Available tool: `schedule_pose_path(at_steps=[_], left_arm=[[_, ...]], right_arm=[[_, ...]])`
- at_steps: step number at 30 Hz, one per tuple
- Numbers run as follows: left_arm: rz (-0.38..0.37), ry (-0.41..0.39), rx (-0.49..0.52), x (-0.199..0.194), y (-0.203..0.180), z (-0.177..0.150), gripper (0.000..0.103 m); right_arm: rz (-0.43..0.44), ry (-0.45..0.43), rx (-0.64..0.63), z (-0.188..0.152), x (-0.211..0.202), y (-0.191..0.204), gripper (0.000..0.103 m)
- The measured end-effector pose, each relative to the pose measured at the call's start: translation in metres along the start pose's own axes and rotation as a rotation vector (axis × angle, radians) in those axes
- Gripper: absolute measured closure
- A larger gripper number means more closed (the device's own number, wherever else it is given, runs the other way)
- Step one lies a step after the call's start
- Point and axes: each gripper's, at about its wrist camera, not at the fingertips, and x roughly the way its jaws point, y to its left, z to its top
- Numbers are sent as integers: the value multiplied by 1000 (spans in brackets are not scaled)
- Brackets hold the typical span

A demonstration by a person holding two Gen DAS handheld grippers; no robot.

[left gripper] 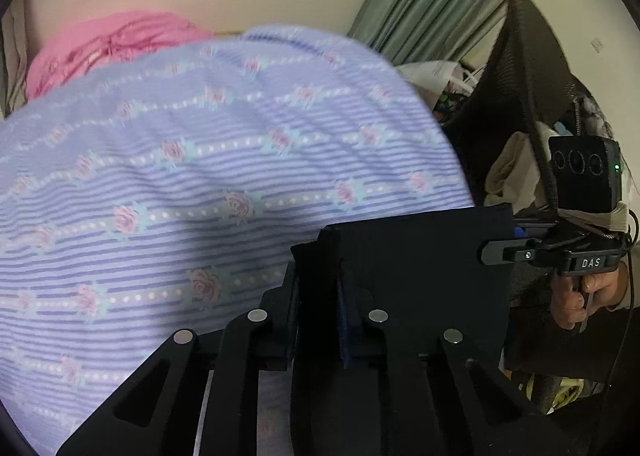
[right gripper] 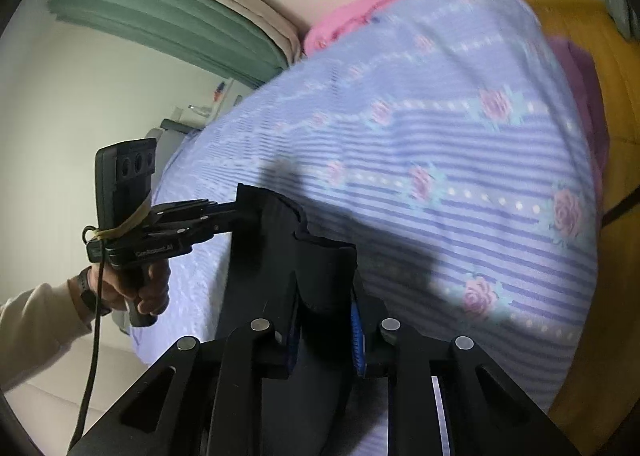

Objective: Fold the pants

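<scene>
The left claw [left gripper: 320, 296] was clamped on one edge of the dark pants [left gripper: 420, 256], the right claw [right gripper: 326, 296] pinching the opposite edge. Beyond both claws lay a lilac rose-print bedspread [left gripper: 200, 155], a pink cloth [left gripper: 112, 39] farther off.

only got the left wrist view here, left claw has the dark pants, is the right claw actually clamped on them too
Observer: Yes. The right claw is shut on the dark pants, with fabric bunched between its fingers.
Operator: whats past the far right edge of the bedspread
Observer: A purple cloth lies along the edge of the bedspread, and a yellow surface is beyond it.
Operator: and the hand on my left claw
Observer: The left hand is wrapped round the handle of the left claw, with a watch on the wrist and a pale sleeve.
</scene>
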Motion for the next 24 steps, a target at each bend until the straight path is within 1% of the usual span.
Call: schedule_pose_path(at_steps=[3,5,7,8,11,13,16,17,18,19,20,21,23,24], left_arm=[[15,-44,22,-29,-11,-7,87],[26,-79,33,-52,-19,-15,87],[41,-124,45,-83,-32,-31,87],[45,-138,46,-92,-37,-36,88],[76,-197,58,-140,-57,-71,88],[97,-237,63,-169,-70,-100,88],[137,-296,75,-218,-97,-163,88],[147,-303,76,-226,-102,-178,88],[163,-309,79,-238,-111,-202,88],[177,-312,83,-245,-117,-220,88],[193,-313,89,-254,-126,-248,88],[201,-312,90,-258,-132,-268,88],[218,-308,86,-261,-146,-313,88],[228,-301,85,-260,-150,-333,88]], right_arm=[[9,-29,-74,-4,-13,29,82],[29,-52,-118,-10,-28,54,82],[48,-69,-149,-19,-43,70,82],[62,-79,-167,-25,-50,83,82],[105,-97,-221,-48,-68,122,82],[130,-106,-283,-73,-82,155,82],[159,-111,-364,-114,-97,196,82],[176,-110,-400,-136,-102,216,82],[185,-109,-427,-155,-106,230,82],[198,-104,-458,-175,-108,244,82],[207,-95,-492,-196,-109,257,82],[209,-87,-525,-216,-109,269,82],[212,-53,-589,-260,-106,289,82],[211,-39,-610,-275,-105,294,82]])
